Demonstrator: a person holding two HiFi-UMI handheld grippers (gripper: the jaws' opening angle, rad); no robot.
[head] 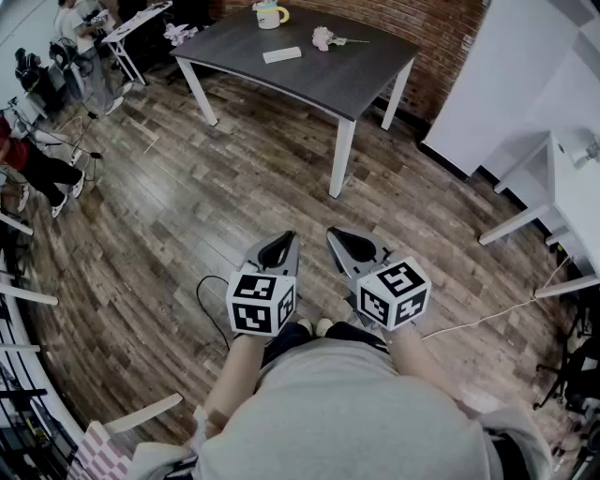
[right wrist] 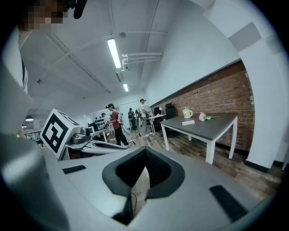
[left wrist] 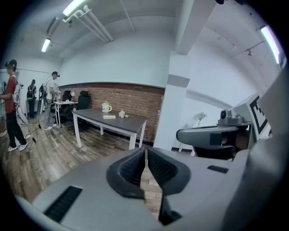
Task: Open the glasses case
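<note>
Closest to the camera, both grippers are held side by side just in front of the person's body, over the wooden floor [head: 187, 197] and pointing slightly downward toward the table. The left gripper [head: 279, 246] has its fingers [left wrist: 132, 168] pressed together, with only a hairline seam between the ribbed pads and nothing caught in them. The right gripper [head: 349, 242] is just beside it, and its fingers [right wrist: 158, 169] also meet at the tips with nothing between them. A black cable [head: 208, 298] lies on the floor just left of the left gripper.

A broad stretch of bare floor lies beyond the fingertips, then the dark tabletop [head: 361, 75] on white legs. The glasses case [head: 282, 54], a pale flat oblong, lies closed about midway along the tabletop, nearer its front long edge than its back one. It is well apart from both pairs of fingers, and neither gripper touches it. A mug [head: 270, 14] stands behind the case toward the back edge. A small flower [head: 323, 37] lies to the case's right, near it but apart. The brick wall [head: 431, 28] runs behind the tabletop's back edge.
</note>
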